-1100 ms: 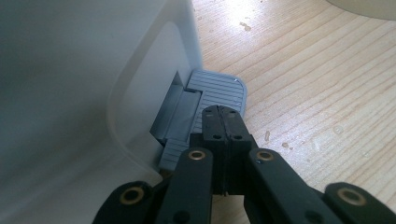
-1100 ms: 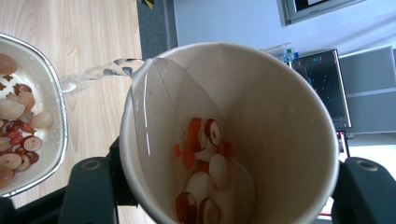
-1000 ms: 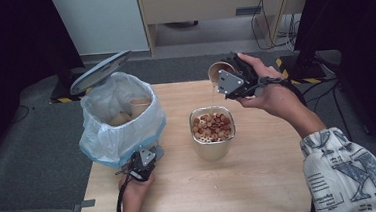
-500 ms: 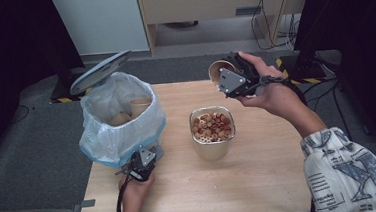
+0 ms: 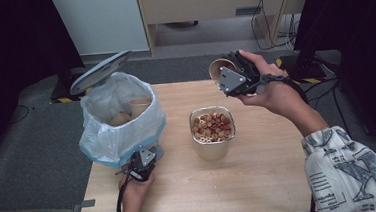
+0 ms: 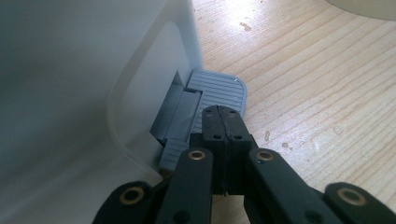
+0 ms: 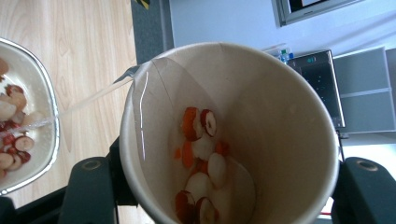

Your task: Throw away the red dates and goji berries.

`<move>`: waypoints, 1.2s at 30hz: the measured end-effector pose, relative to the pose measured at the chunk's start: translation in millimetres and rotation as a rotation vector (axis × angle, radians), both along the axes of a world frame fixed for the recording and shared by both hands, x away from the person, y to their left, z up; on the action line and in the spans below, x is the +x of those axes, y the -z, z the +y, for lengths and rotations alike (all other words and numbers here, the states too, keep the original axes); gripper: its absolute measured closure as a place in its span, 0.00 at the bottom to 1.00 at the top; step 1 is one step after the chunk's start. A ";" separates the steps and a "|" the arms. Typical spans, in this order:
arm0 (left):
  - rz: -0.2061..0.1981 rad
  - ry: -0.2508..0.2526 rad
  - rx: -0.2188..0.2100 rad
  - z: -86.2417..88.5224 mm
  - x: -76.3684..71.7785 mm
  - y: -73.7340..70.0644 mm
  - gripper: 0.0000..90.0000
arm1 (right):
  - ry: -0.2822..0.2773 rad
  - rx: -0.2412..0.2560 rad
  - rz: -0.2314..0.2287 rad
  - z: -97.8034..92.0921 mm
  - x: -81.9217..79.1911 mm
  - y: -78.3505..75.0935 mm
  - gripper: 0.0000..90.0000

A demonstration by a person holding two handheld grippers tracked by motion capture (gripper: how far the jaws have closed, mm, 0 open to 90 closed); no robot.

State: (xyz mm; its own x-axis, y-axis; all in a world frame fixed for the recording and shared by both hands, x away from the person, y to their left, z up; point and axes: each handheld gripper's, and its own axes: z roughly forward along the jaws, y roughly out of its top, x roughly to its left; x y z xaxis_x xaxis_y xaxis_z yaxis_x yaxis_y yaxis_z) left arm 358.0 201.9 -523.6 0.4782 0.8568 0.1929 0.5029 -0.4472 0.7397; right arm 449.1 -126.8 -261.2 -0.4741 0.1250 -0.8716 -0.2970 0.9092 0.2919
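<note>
Wooden table (image 5: 261,181) is bearing the bowl (image 5: 211,129); beyond it, right gripper (image 5: 231,78) is pinching a light, crushable paper cup (image 7: 233,135) by its wall, while left gripper (image 6: 223,122), pressed together, is pushing the bin pedal (image 6: 219,91).

The beige paper cup (image 5: 220,68), tilted with red and white slices stuck inside, is held above the bench, beyond the metal bowl (image 5: 212,134) full of similar slices.

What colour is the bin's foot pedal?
Grey, with ribbed lines: the pedal shows best in the left gripper view.
</note>
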 end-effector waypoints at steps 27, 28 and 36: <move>0.000 0.000 -0.002 0.2 0.1 0.0 0.99 | 0.010 -0.052 -0.033 -0.3 -1.2 -2.3 0.38; 0.000 0.000 -0.002 0.2 0.0 0.0 0.99 | 0.010 -0.052 -0.033 -0.3 -1.2 -2.3 0.38; 0.000 0.000 -0.002 0.1 0.0 0.0 0.99 | 0.009 -0.049 -0.036 -0.7 -1.5 -2.8 0.38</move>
State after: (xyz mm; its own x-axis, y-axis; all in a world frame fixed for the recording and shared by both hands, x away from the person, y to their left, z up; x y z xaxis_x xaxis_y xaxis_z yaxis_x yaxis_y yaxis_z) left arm 358.1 202.1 -523.6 0.4780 0.8573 0.1912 0.5033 -0.4457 0.7402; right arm 447.6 -127.5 -258.4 -0.4415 0.0858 -0.8932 -0.2980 0.9249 0.2362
